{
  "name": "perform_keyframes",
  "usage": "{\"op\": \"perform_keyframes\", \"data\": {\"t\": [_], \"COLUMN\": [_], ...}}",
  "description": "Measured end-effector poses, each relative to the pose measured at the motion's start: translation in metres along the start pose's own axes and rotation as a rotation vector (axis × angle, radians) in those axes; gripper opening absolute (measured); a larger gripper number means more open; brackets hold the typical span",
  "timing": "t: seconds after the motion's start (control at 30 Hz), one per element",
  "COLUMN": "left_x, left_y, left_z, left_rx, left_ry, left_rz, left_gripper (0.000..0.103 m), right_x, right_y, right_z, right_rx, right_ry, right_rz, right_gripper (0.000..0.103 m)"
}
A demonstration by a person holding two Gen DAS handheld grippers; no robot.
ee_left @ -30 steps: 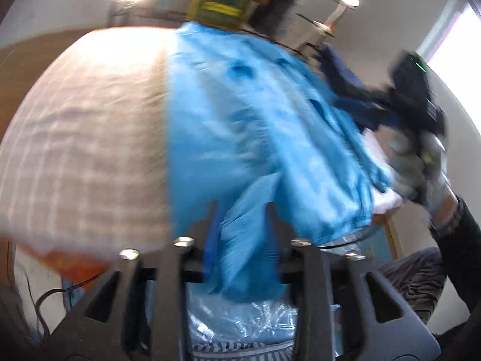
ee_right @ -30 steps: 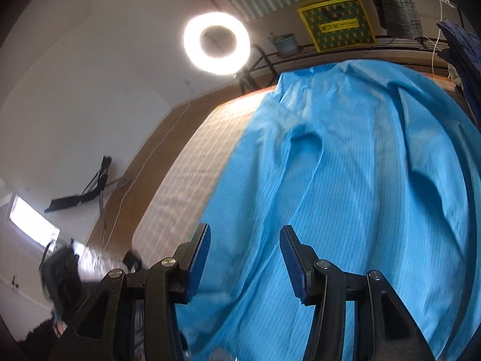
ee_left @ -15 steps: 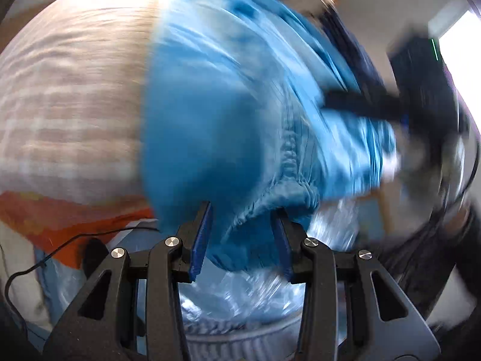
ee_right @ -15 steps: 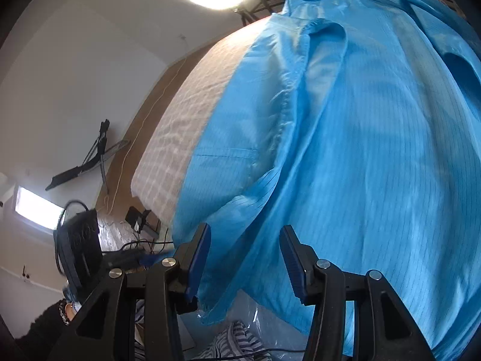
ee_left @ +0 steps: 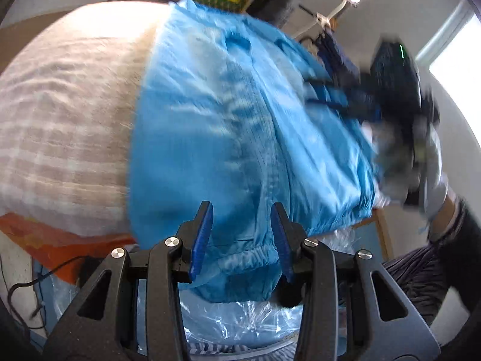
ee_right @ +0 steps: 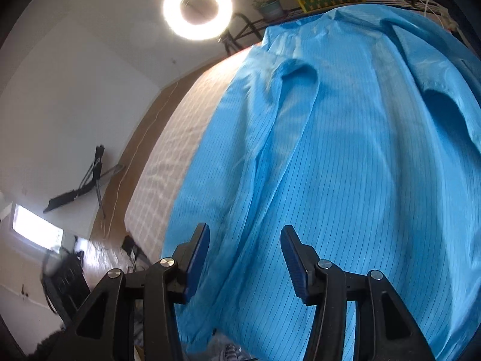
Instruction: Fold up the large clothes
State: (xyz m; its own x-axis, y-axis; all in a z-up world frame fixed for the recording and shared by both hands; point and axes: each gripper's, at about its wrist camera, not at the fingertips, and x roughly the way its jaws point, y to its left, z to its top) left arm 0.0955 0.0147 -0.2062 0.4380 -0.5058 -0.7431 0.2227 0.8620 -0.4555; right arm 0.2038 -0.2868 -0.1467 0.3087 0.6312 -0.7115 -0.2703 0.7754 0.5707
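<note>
Blue garment [ee_left: 228, 138] lying spread on the checked bed cover [ee_left: 66, 114], both grippers at its near edge.

Working left to right in the left wrist view, we are noting the cover bare on the left and the garment covering the middle and right, its elastic cuff [ee_left: 240, 258] hanging over the near edge. We are finding the left gripper [ee_left: 242, 240] part-spread with the cuff lying between its blue pads; whether the pads are pressing it we cannot tell. At far right, blurred, a gloved hand [ee_left: 430, 162] is carrying the right gripper [ee_right: 245, 255]. In the right wrist view its jaws are standing apart over the striped cloth, gripping nothing. A ring light [ee_right: 197, 7] is glowing behind the bed.
</note>
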Motion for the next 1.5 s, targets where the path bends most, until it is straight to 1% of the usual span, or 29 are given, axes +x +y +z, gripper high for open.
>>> {"op": "perform_keyframes", "data": {"t": [0.03,0.1,0.17,0.23,0.33,0.37,0.43,0.53,0.6,0.63,0.67,0.7,0.77,0.83,0.9,0.93,0.97,1.03,1.1,1.13,1.2,1.23,1.27,1.33,1.4,1.43,1.47,1.5], "left_x": [0.014,0.029,0.031,0.023,0.013,0.013,0.019,0.035,0.043,0.044,0.044,0.044,0.046,0.047,0.046,0.046,0.045,0.046,0.047,0.048,0.048,0.047,0.046,0.039,0.028,0.02,0.012,0.004], "left_y": [-0.008,-0.018,-0.023,-0.027,-0.034,-0.033,-0.031,-0.027,-0.026,-0.027,-0.026,-0.025,-0.026,-0.026,-0.027,-0.027,-0.027,-0.028,-0.031,-0.032,-0.034,-0.035,-0.034,-0.035,-0.036,-0.037,-0.038,-0.04], "left_z": [-0.004,-0.009,-0.01,-0.005,0.007,0.011,0.015,0.014,0.013,0.014,0.015,0.015,0.015,0.015,0.014,0.014,0.015,0.015,0.014,0.013,0.013,0.013,0.014,0.017,0.021,0.023,0.026,0.03], "left_rx": [0.037,0.069,0.08,0.088,0.138,0.142,0.141,0.144,0.155,0.159,0.158,0.154,0.148,0.147,0.158,0.161,0.157,0.154,0.16,0.166,0.172,0.171,0.171,0.162,0.16,0.164,0.173,0.185], "left_ry": [0.044,0.081,0.077,0.037,-0.03,-0.032,-0.018,0.031,0.049,0.044,0.047,0.049,0.049,0.045,0.041,0.039,0.038,0.038,0.041,0.041,0.046,0.052,0.056,0.048,0.022,-0.002,-0.025,-0.051], "left_rz": [0.012,0.018,0.022,0.016,0.056,0.055,0.058,0.069,0.092,0.093,0.091,0.088,0.086,0.086,0.094,0.097,0.094,0.091,0.089,0.091,0.091,0.083,0.08,0.072,0.074,0.08,0.089,0.101], "left_gripper": [0.039,0.039,0.039,0.039,0.039,0.039,0.039,0.039,0.039,0.039,0.039,0.039,0.039,0.039,0.039,0.039,0.039,0.039,0.039,0.039,0.039,0.039,0.039,0.039,0.039,0.039,0.039,0.039], "right_x": [0.001,0.003,0.01,0.019,0.046,0.056,0.08,0.109,0.123,0.127,0.131,0.135,0.14,0.14,0.133,0.131,0.132,0.137,0.144,0.146,0.143,0.138,0.131,0.11,0.087,0.069,0.059,0.042], "right_y": [-0.004,-0.009,-0.015,-0.016,-0.013,-0.016,-0.024,-0.044,-0.052,-0.053,-0.052,-0.051,-0.051,-0.044,-0.032,-0.029,-0.03,-0.04,-0.051,-0.055,-0.062,-0.064,-0.064,-0.058,-0.05,-0.046,-0.042,-0.037], "right_z": [0.014,0.038,0.063,0.084,0.115,0.122,0.136,0.15,0.161,0.165,0.168,0.173,0.178,0.183,0.187,0.191,0.194,0.194,0.194,0.193,0.19,0.19,0.19,0.188,0.184,0.179,0.175,0.169], "right_rx": [0.009,0.028,0.067,0.076,0.045,0.047,0.072,0.145,0.17,0.165,0.156,0.143,0.14,0.116,0.039,0.003,-0.007,0.02,0.049,0.065,0.111,0.138,0.148,0.14,0.116,0.102,0.094,0.076], "right_ry": [-0.02,-0.047,-0.063,-0.079,-0.053,-0.048,-0.044,-0.053,-0.059,-0.062,-0.066,-0.072,-0.077,-0.093,-0.129,-0.139,-0.144,-0.131,-0.124,-0.128,-0.129,-0.128,-0.129,-0.155,-0.181,-0.198,-0.208,-0.225], "right_rz": [-0.003,0.008,0.041,0.042,0.018,0.009,0.005,0.036,0.06,0.054,0.048,0.055,0.107,0.128,0.075,0.027,-0.01,-0.019,-0.081,-0.094,-0.066,-0.049,-0.026,0.009,0.025,0.03,0.029,0.027], "right_gripper": [0.053,0.054,0.061,0.061,0.061,0.061,0.06,0.06,0.058,0.055,0.05,0.047,0.017,0.005,0.002,0.002,0.001,0.001,0.001,0.001,0.005,0.011,0.025,0.041,0.042,0.046,0.052,0.054]}}
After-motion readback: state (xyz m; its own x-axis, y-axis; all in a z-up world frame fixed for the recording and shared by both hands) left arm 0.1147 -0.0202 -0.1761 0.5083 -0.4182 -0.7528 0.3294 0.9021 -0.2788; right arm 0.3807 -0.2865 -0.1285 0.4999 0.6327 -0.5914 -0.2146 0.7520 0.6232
